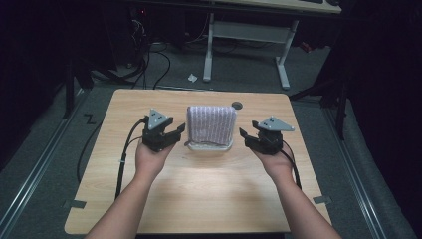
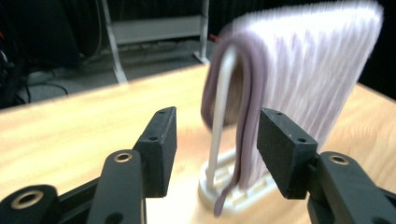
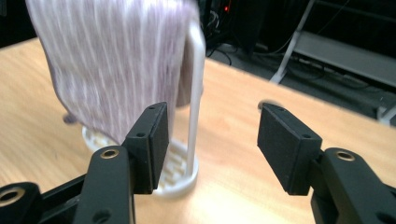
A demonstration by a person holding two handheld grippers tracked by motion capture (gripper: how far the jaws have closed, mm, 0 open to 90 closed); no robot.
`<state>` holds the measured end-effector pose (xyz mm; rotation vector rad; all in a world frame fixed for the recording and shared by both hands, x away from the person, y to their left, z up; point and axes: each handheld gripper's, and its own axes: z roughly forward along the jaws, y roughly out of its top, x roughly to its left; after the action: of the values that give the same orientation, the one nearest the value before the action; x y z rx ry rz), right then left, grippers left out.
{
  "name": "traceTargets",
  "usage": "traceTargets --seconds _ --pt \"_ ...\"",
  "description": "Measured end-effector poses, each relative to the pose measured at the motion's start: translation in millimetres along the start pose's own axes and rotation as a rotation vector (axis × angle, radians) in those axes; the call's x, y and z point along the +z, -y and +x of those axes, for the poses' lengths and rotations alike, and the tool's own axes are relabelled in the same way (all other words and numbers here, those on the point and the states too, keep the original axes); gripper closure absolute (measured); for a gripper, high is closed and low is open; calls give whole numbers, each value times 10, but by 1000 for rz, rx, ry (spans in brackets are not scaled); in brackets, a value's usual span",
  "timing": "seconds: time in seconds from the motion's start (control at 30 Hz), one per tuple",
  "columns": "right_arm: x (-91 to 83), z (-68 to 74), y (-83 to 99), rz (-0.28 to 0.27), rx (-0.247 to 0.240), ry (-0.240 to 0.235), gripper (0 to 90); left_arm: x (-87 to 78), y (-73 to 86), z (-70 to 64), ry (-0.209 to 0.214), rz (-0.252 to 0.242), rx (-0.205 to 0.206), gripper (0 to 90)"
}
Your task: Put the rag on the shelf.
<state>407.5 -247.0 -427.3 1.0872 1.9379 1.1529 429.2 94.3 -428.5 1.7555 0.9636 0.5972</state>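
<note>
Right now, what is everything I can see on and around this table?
cloth: one, pale purple with stripes, draped over the rack at the table's middle
rack: one, white, standing on the table under the cloth
table: one, light wood, centre of the high view
desk frame: one, white, on the floor behind the table
cables: several, black, on the floor at back left
left tongs: one, black, open, left of the cloth
right tongs: one, black, open, right of the cloth

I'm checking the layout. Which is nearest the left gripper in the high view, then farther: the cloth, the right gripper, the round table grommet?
1. Cloth: just right of the left gripper, draped on a white rack.
2. Grommet: beyond the cloth, toward the table's far edge.
3. Right gripper: on the cloth's other side.
</note>
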Motion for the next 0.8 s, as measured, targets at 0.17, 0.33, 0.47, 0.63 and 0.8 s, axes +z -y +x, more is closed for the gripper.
traceTargets --seconds 0.17,0.33,0.47,0.63,0.8 --pt "25 35 250 43 9 -5 435 47 355 -73 28 70 8 476" --pt "12 96 580 85 4 -14 435 31 755 -187 51 176 15 469" --pt "-27 160 831 120 17 -26 430 -150 1017 -184 70 219 -34 471" --pt "-373 227 1300 110 83 -40 491 -652 1265 -268 172 201 -147 453" --pt "-523 153 1331 134 83 -18 454 -657 1372 -255 112 243 -100 433"
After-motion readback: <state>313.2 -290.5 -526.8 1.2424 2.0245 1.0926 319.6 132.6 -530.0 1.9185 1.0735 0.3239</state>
